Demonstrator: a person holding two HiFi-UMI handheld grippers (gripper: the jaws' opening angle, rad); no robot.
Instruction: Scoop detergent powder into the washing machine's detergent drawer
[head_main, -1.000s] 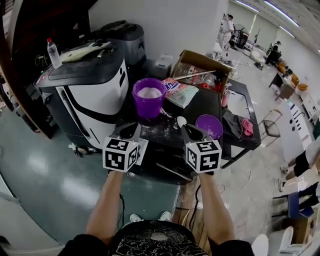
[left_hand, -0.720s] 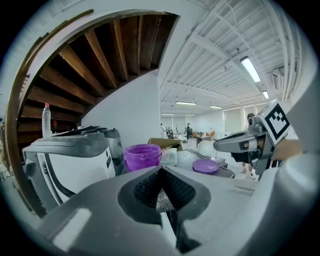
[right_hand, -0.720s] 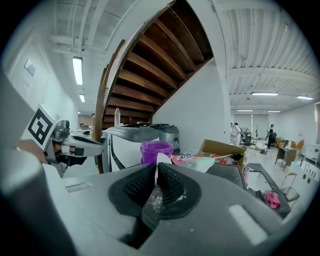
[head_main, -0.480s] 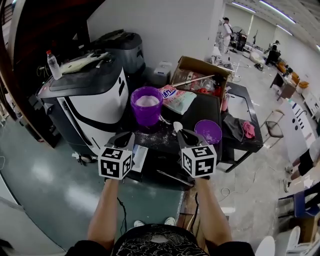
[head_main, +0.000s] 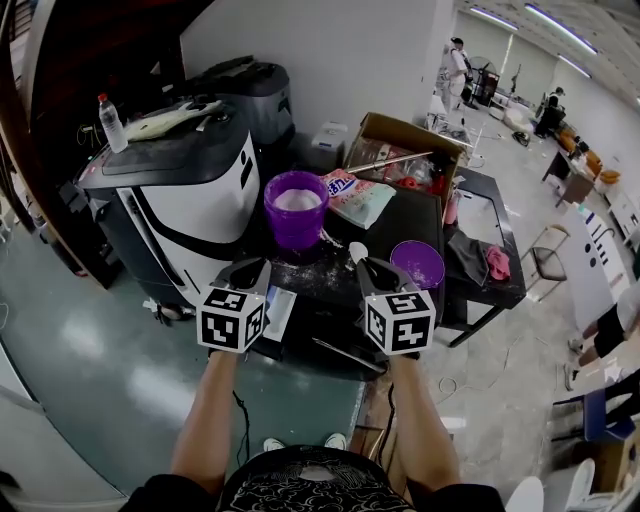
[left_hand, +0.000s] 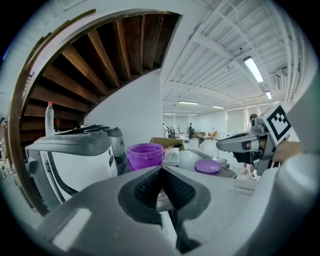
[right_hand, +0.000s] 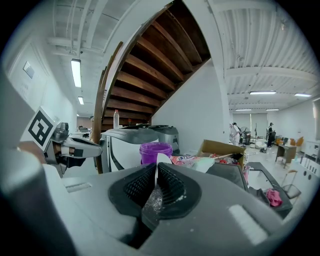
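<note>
A purple tub (head_main: 296, 206) of white detergent powder stands on the black table (head_main: 408, 212), beside the washing machine (head_main: 178, 185). My right gripper (head_main: 368, 264) is shut on a white spoon (head_main: 356, 250), whose bowl sticks up past the jaws just short of the tub. In the right gripper view the spoon (right_hand: 162, 159) rises from the closed jaws, the tub (right_hand: 155, 152) behind it. My left gripper (head_main: 252, 266) hovers level with the right one, shut and empty, over a white tray-like part (head_main: 279, 312) that may be the drawer. The tub (left_hand: 145, 155) lies ahead in the left gripper view.
A purple lid (head_main: 418, 262) lies right of the spoon, with spilled powder (head_main: 318, 262) on the table. A detergent bag (head_main: 359, 194) and a cardboard box (head_main: 405, 148) sit behind. A bottle (head_main: 110, 116) stands on the machine. People work far back right.
Both grippers have drawn back slightly toward me and a little left. The spoon stays held in the right gripper.
</note>
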